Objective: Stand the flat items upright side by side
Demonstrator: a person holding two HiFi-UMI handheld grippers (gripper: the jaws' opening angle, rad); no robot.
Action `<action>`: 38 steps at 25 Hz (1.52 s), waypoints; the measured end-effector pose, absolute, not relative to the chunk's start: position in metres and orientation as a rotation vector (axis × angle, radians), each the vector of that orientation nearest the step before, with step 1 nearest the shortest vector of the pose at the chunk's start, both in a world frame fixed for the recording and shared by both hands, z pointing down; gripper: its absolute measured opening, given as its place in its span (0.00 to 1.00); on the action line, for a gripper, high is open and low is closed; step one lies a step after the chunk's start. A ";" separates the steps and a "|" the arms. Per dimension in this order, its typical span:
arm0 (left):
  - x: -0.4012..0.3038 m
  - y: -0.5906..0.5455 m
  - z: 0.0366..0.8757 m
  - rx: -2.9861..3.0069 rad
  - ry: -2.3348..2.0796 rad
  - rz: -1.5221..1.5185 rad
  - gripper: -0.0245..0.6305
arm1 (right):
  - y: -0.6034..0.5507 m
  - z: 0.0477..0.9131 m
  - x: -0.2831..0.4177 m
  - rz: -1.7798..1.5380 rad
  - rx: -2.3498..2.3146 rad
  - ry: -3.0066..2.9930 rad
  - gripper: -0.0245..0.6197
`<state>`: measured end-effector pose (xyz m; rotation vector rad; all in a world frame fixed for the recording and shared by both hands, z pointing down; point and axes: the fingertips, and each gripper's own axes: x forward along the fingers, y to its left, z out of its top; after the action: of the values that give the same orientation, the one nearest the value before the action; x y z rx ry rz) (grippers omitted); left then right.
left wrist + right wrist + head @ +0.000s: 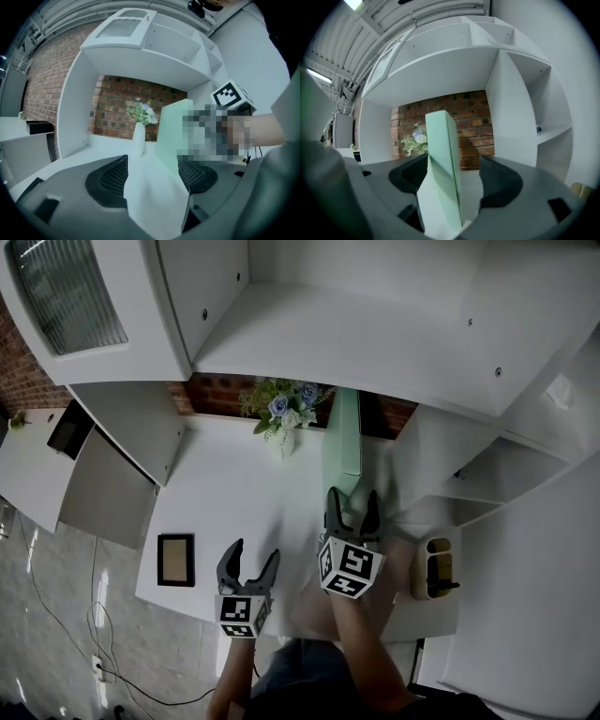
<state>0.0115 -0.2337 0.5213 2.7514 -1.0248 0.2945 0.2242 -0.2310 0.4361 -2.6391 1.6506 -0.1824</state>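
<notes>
A mint-green flat book [343, 442] stands upright on the white desk [234, 493], near the brick back wall. My right gripper [353, 507] is at its near end, with the jaws apart on either side of it. In the right gripper view the book [443, 159] rises between the pads, with a gap showing on its right side. A dark-framed picture [176, 559] lies flat at the desk's front left. My left gripper [248, 564] hovers open and empty over the front edge, just right of the frame. Its view shows bare desk between the pads and the book [171, 126] ahead.
A white vase of flowers [281, 418] stands at the back, left of the book. A white holder with a yellow thing in it [437, 568] sits at the desk's right end. Shelf walls [441, 460] close in on both sides, with a shelf overhead.
</notes>
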 end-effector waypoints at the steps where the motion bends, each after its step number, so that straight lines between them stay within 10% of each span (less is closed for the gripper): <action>1: 0.014 -0.231 0.520 2.758 -1.013 0.295 0.51 | -0.223 0.432 0.220 -0.170 -2.620 1.671 0.55; 13: 0.088 -0.184 0.532 2.813 -0.618 0.501 0.51 | -0.102 0.423 0.237 -0.160 -2.685 1.672 0.55; 38: 0.126 -0.125 0.645 2.319 -0.073 1.066 0.55 | 0.034 0.640 0.239 -1.341 -2.303 1.439 0.60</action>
<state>0.1263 -0.1252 0.6452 2.3192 -0.0734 1.0657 0.2386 0.0341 0.6398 -2.3026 1.4392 -1.3406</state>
